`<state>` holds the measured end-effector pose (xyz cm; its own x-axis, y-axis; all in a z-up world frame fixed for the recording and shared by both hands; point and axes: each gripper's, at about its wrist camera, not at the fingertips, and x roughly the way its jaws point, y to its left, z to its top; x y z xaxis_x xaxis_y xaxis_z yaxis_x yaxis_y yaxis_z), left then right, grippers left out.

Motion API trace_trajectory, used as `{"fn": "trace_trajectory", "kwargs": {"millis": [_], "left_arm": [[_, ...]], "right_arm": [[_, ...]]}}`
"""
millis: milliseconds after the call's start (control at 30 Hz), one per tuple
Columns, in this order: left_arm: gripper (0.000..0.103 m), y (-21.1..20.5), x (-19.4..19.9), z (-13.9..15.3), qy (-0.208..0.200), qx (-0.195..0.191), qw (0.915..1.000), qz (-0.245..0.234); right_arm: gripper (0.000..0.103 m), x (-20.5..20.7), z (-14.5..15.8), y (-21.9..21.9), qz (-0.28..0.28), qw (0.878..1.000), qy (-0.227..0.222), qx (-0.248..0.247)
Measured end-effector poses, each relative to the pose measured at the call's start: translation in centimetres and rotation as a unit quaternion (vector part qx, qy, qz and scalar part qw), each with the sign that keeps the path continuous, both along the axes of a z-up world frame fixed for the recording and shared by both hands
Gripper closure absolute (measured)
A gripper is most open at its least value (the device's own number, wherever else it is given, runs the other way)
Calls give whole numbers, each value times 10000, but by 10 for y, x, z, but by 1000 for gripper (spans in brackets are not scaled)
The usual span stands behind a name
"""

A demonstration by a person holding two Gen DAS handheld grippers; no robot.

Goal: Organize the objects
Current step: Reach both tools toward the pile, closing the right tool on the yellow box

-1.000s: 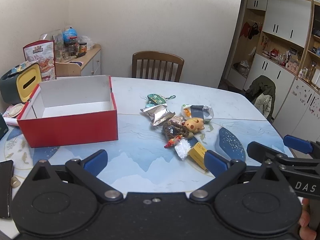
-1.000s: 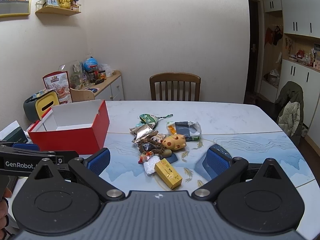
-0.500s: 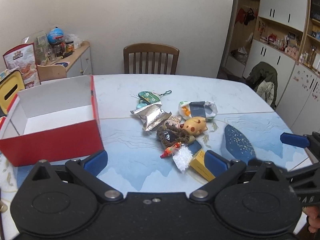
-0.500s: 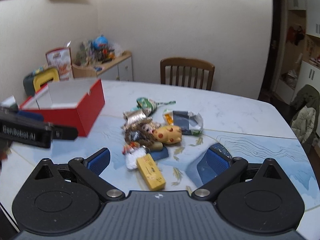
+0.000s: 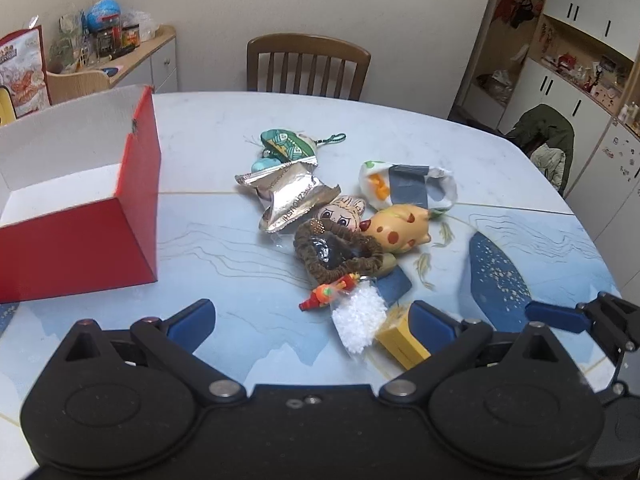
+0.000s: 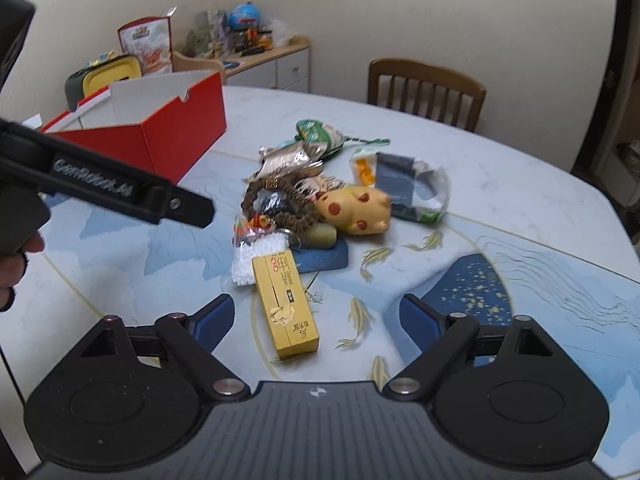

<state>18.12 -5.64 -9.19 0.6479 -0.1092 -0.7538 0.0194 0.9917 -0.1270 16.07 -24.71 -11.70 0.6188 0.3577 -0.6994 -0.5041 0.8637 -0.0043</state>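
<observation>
Yellow box (image 6: 285, 305): flat on table (image 6: 520, 184), long axis running from right gripper (image 6: 316, 322) toward the pile
Right gripper: fingers spread, empty
Left gripper (image 5: 312, 322): fingers spread, empty

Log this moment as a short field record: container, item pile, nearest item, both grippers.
container: open red cardboard box with white inside, nothing visible in it, left of the pile
pile: crumpled silver foil wrapper, brown hair scrunchie, yellow spotted squishy toy, white fluffy pom-pom, clustered mid-table
nearest item: yellow rectangular carton, lying flat between the right gripper's fingers
left gripper: open, holding nothing
right gripper: open, holding nothing
surface: blue-and-white patterned table
</observation>
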Motion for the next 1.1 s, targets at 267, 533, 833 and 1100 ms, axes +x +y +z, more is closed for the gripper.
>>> {"fn": "trace_trajectory", "kwargs": {"millis": [267,533,833,1100], "left_arm": [[4,-4,27,-29,531,-536,9967,307],[11,-10,42,-46,860,-1065,9898,404],[26,-6,54,-57,1104,-1774,9759,636],[53,-7,55,-62,1250,-1882,9720,641]], "right_arm": [[37,21,-23,8,417,9987,287,-97],[51,33,-35,12,737,9959,522,-45],[67,39,-39,11,857,9945,604,3],[73,35,-39,1,986,9927,690,13]]}}
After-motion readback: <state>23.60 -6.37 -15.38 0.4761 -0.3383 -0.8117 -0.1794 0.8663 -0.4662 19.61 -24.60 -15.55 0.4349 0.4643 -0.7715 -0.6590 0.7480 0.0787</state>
